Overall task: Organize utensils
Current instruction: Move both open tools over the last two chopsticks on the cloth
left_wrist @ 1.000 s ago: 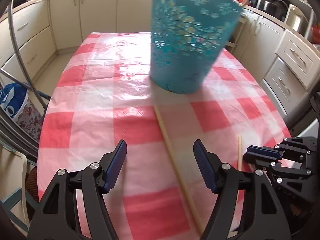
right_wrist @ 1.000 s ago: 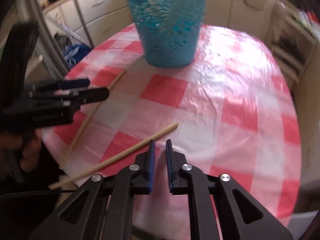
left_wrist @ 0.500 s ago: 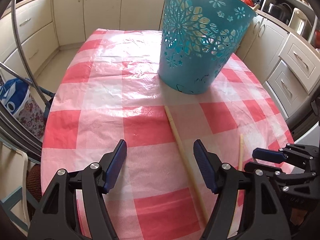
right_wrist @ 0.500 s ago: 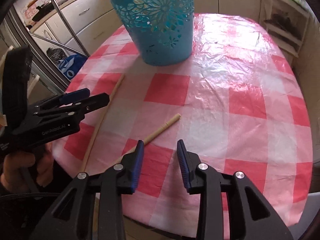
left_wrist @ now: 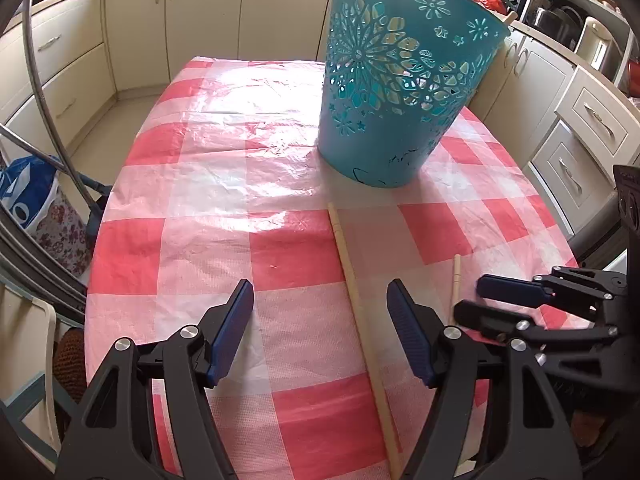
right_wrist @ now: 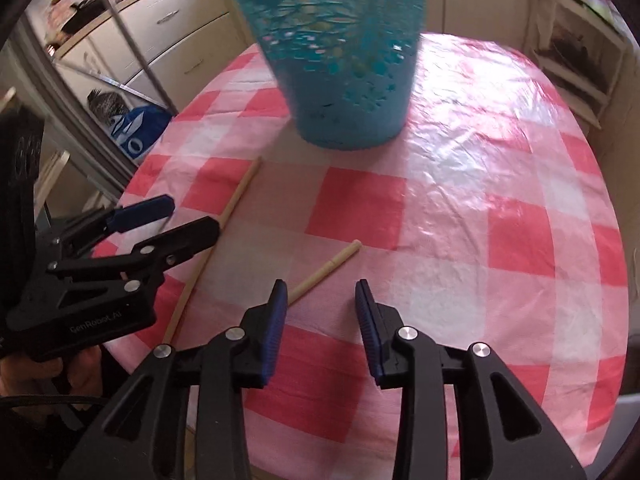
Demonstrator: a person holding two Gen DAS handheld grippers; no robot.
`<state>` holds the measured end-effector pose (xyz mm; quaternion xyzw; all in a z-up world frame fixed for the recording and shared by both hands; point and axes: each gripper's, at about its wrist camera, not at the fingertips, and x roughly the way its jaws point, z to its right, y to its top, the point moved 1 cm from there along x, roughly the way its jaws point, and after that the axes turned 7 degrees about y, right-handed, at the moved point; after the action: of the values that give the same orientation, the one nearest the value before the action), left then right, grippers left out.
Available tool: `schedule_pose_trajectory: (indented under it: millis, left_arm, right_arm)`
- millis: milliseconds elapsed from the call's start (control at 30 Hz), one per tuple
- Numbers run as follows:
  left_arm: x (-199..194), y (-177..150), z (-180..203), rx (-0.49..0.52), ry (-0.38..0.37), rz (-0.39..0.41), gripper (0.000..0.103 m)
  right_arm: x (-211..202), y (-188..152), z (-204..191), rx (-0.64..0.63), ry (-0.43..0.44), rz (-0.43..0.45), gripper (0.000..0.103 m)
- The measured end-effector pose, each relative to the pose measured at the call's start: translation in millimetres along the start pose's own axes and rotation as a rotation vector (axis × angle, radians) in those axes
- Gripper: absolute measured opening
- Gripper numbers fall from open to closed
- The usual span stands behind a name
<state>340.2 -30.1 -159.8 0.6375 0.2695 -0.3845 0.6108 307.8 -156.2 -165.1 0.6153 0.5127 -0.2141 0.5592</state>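
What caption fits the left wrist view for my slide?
Open left gripper above a long wooden stick on the checked tablecloth, teal basket beyond.
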Motion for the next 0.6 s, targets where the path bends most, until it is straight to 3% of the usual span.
schedule_pose_trajectory:
  millis: [233, 433, 600]
  left_arm:
    - [0, -1, -4, -0.007, -0.002, -0.004, 0.066]
    - [-1, -3, -5, -0.004, -0.003, -0.008, 0.066]
    - [-6, -3, -9, 0.005, 0.000, -0.004, 0.066]
  right_arm:
    - [4, 3, -1, 0.057, 0.035, 0.004, 0.035]
    - [11, 3, -22, -0.111, -0.080, -0.002, 0.035]
    - [8, 5, -12, -0.280, -0.091, -0.029, 0.025]
